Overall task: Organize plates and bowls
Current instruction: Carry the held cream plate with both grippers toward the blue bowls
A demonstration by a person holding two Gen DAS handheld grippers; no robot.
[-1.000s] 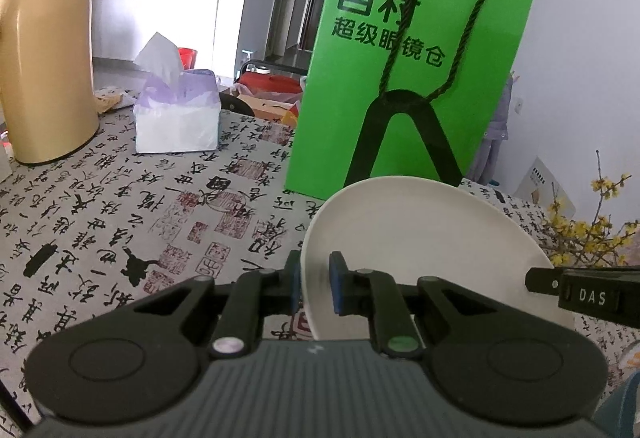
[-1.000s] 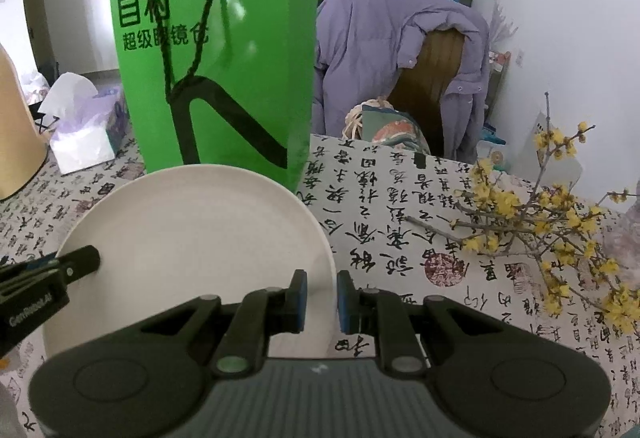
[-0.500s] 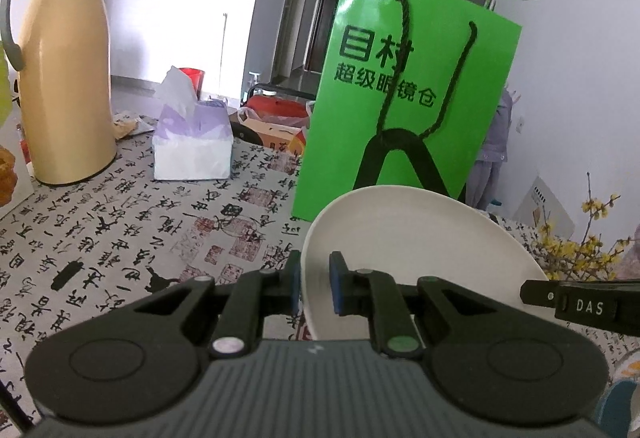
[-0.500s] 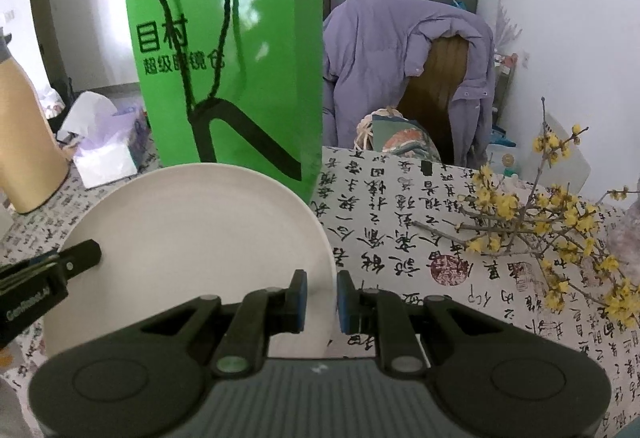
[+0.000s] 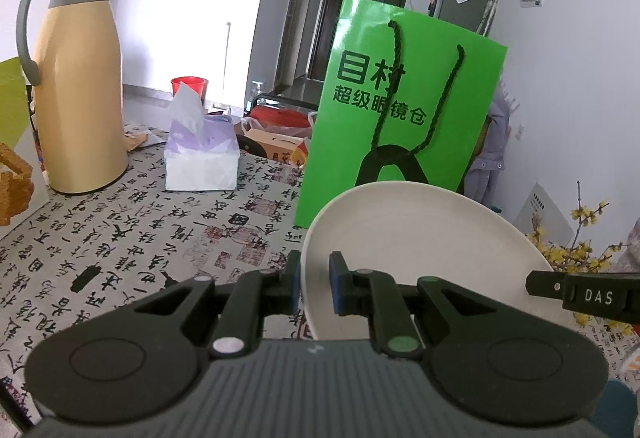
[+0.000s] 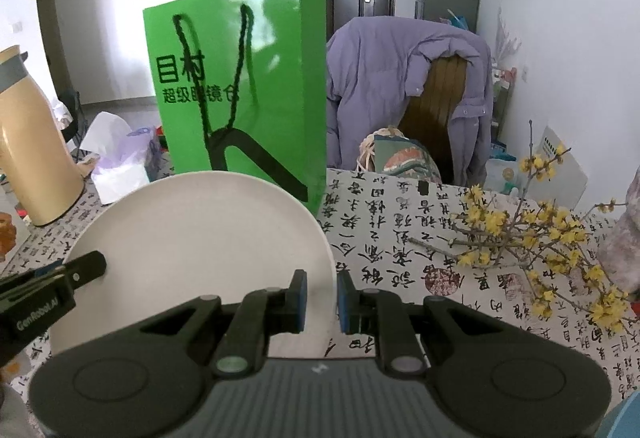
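A round white plate (image 5: 420, 246) hangs above the table, tilted a little, held at two opposite edges. My left gripper (image 5: 314, 278) is shut on its left rim, the blue pads pinching the edge. On the plate's far right edge the tip of the other gripper (image 5: 580, 292) shows. In the right wrist view the same plate (image 6: 200, 238) fills the lower left, and my right gripper (image 6: 322, 294) is shut on its right rim. The left gripper's finger (image 6: 60, 286) reaches onto the plate from the left. No bowl is in view.
A tall green paper bag (image 5: 400, 118) stands just behind the plate. A beige thermos jug (image 5: 76, 98) and a tissue box (image 5: 202, 158) sit at back left. Yellow flower branches (image 6: 540, 238) lie right. A chair with a purple jacket (image 6: 400, 90) stands behind the calligraphy tablecloth (image 5: 120, 246).
Both grippers have risen together with the plate still held. The table, bag and jug now sit lower and farther off in both views.
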